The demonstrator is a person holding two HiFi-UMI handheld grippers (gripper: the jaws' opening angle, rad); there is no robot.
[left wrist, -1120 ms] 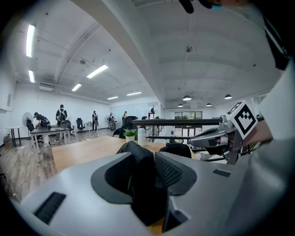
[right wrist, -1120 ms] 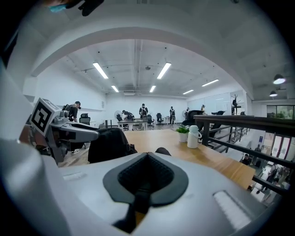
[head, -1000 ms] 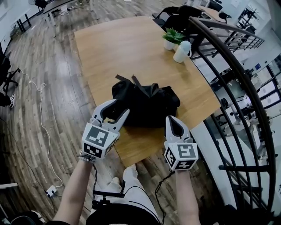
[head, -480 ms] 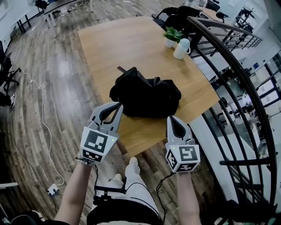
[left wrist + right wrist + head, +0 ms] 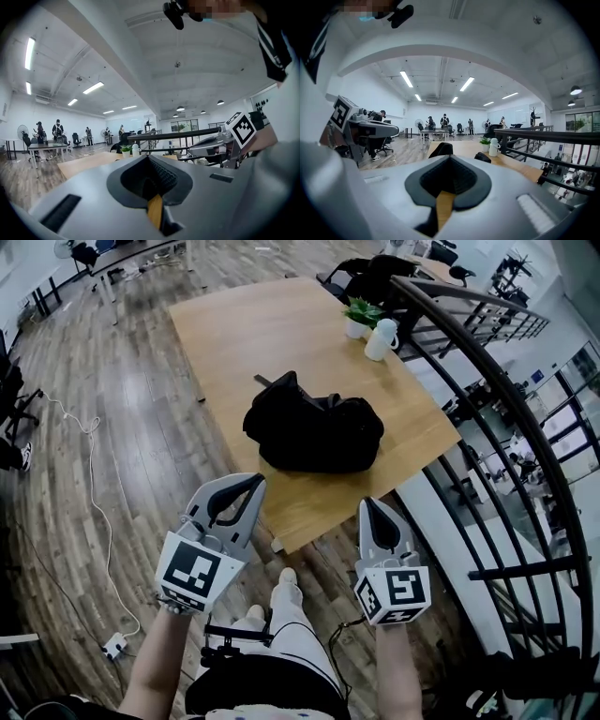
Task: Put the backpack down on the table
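Backpack (image 5: 314,432) placement looks finished: the black bag lies slumped on the table (image 5: 234,324), at its near end, with a strip of bare wood between the bag and the table's near edge. No part of it seems to overhang that edge.

Both grippers hang off the table's near edge, over the floor and apart from the bag. The left gripper (image 5: 251,484) has its jaws pressed together on nothing, and the right gripper (image 5: 376,506) is likewise clenched and empty; each gripper view shows only the closed pads.

Doing this step well now means leaving the bag alone: hold the grippers clear of the table so no loose strap gets caught, and confirm that the soft body sits settled and will not roll toward the near edge.

The bag's long axis runs roughly across the table's width, somewhat skewed to the near edge. A strap (image 5: 278,382) rises at the end nearer the table's left side; the rounder bulk lies toward the table's right side.
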